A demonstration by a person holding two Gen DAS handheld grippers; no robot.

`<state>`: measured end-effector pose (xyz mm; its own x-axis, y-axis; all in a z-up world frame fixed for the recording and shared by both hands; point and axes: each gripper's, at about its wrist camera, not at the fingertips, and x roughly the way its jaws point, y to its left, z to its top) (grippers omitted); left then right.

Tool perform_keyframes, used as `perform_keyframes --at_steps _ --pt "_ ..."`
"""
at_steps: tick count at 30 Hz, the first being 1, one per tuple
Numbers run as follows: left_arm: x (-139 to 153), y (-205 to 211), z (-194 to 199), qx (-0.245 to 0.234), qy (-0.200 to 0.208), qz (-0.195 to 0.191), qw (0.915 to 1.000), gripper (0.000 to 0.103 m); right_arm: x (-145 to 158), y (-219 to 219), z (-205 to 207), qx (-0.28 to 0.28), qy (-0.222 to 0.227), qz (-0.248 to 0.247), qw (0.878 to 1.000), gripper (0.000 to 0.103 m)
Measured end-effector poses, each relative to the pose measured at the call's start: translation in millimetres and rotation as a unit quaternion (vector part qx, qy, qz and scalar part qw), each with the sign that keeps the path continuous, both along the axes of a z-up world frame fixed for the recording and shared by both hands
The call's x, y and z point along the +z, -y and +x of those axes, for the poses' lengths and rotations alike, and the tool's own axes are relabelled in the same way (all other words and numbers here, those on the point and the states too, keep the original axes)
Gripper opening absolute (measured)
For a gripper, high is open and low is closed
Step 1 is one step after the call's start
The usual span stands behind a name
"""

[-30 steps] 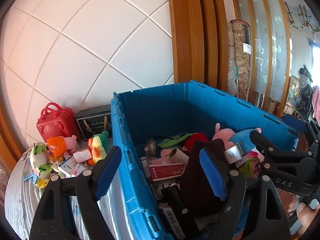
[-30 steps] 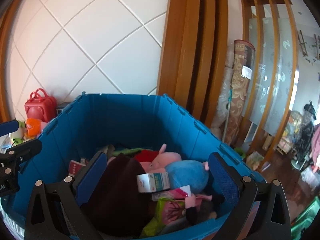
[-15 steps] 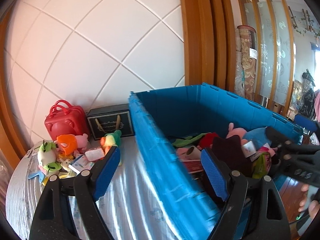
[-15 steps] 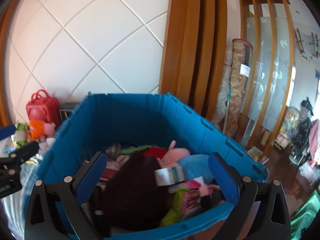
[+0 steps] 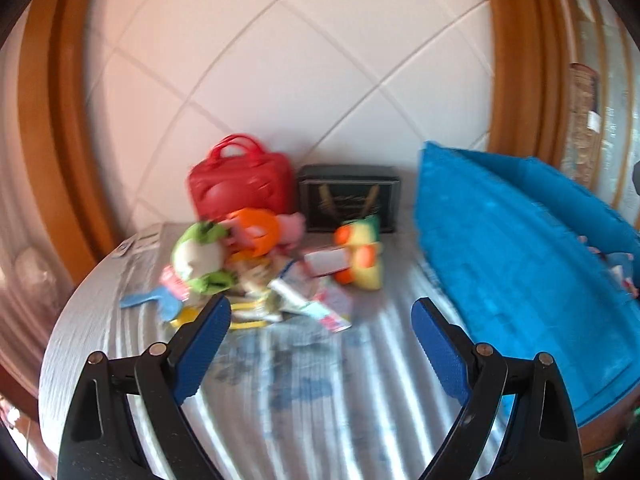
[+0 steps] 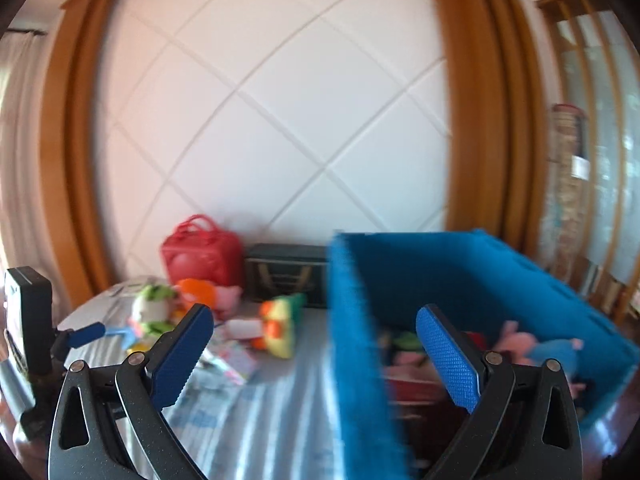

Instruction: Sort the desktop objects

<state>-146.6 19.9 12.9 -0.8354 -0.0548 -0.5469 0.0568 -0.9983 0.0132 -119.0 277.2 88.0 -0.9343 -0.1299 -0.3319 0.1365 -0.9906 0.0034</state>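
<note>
Transit step: left gripper (image 5: 320,320), jaws wide and just opened further, empty, heads for toy pile (image 5: 256,264) on table (image 5: 304,392) left of blue crate (image 5: 520,280). Right gripper (image 6: 312,344) also wide, empty. Next: pick one toy, close on it.

Nothing is reading clearly: motion blur is smearing the gold printing on the black box (image 5: 349,197) and the labels on the small packets (image 5: 308,300) lying on the bench (image 5: 304,392).
</note>
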Motion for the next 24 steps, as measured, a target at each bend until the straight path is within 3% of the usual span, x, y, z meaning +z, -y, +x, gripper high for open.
perform_keyframes --at_steps 11,18,24 --pt "-49.9 155.7 -42.0 0.111 0.067 0.002 0.9916 0.093 -71.2 118.2 -117.3 0.068 0.132 -0.001 0.989 0.103" --pt "-70.3 214.2 -116.9 0.146 0.100 0.019 0.9841 0.093 -107.9 165.6 -208.4 0.081 0.193 0.028 0.977 0.103" --pt "-75.4 245.5 -202.6 0.137 0.103 0.015 0.9851 0.093 -139.7 215.7 -328.5 0.109 0.246 0.037 0.962 0.103"
